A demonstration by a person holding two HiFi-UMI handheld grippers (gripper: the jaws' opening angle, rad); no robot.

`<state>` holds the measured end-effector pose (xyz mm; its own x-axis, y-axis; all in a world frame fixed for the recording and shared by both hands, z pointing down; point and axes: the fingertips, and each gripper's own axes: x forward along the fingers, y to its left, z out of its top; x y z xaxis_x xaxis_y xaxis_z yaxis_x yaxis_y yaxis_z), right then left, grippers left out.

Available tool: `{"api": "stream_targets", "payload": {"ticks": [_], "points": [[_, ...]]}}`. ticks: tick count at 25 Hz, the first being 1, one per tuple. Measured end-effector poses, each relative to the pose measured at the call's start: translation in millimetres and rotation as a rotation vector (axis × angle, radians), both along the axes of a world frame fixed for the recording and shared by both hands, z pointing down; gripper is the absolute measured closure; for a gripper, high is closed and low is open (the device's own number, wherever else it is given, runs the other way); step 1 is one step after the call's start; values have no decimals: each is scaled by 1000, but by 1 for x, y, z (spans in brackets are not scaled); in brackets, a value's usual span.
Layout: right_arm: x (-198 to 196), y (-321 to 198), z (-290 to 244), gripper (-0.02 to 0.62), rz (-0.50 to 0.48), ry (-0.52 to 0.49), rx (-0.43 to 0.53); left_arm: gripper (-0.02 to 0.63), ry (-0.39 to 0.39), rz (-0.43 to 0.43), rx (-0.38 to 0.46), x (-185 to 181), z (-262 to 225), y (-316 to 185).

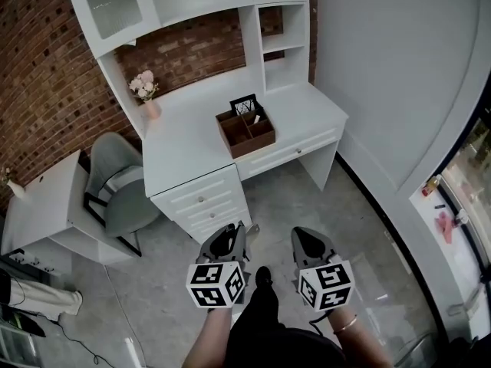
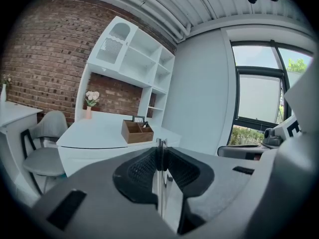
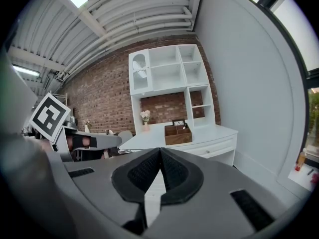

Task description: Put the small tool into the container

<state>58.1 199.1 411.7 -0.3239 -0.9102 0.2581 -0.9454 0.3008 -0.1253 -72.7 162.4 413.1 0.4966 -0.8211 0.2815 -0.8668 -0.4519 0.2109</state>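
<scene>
A brown wooden container [image 1: 250, 146] with several compartments stands on the white desk [image 1: 184, 144], far ahead of both grippers. It also shows in the left gripper view as the container [image 2: 130, 133] and in the right gripper view as the container [image 3: 177, 135]. My left gripper [image 1: 238, 232] is shut on a thin silvery small tool [image 2: 160, 144], whose tip pokes out past the jaws as a small tool [image 1: 252, 227]. My right gripper [image 1: 301, 236] is shut with nothing between its pads. Both grippers hang over the floor, short of the desk drawers.
The desk carries a white hutch [image 1: 192, 6], a vase of pink flowers [image 1: 146, 92] and a black picture frame [image 1: 244, 104] behind the container. A grey chair [image 1: 123, 186] and a second white table [image 1: 42, 198] stand at left. A white wall [image 1: 399, 90] and windows are at right.
</scene>
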Motion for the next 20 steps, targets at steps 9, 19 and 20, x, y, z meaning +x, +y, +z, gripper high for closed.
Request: {"api": "stream_targets", "payload": {"ticks": [9,19,20], "points": [[-7,-119,5,591,-20,-16,-11,532,-2,13,-29,2,16,-116],[-25,-247,3,592,-32,-15,-20,532,3,36,-19,-2,7,-246],[-26,-256,4,591,-28,-12,-22,532,5,40,-16,-2,5,-256]]}}
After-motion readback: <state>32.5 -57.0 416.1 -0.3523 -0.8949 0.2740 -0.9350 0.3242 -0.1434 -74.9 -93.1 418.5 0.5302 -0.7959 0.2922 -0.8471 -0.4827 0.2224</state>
